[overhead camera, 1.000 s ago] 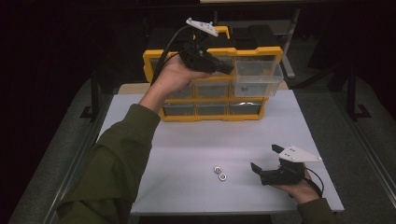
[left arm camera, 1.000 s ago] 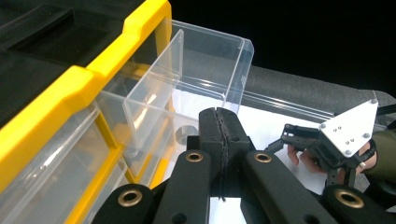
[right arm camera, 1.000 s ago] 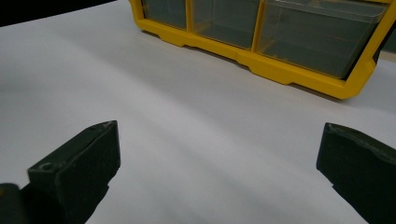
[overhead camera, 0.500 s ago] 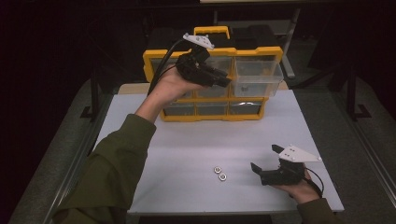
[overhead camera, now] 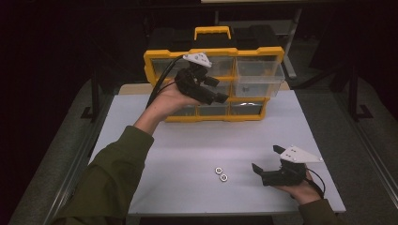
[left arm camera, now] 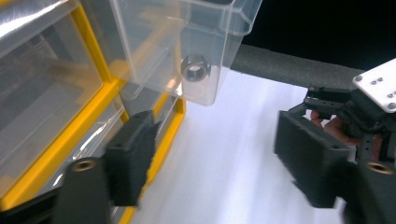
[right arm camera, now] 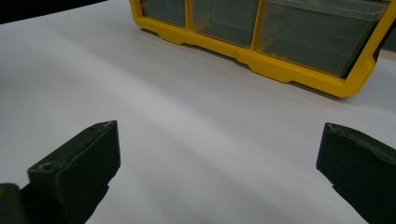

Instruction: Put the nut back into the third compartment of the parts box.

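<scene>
Nuts are my job, I judge: one nut (left arm camera: pixel 193 68) already lies in the pulled-out clear drawer (left arm camera: pixel 205 46) just beyond my spread, empty left tool (overhead camera: pixel 206 89); two nuts (overhead camera: pixel 221 173) wait on the surface (overhead camera: pixel 187 140) just left of my spread, empty right tool (overhead camera: pixel 267 164).

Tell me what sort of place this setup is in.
Probably a workshop or lab test bench. A bare white table stands on dark metal legs in a dim room. It carries a yellow parts organiser with clear drawers, one pulled-out drawer holding a metal nut. Two more loose nuts lie on the tabletop.
</scene>
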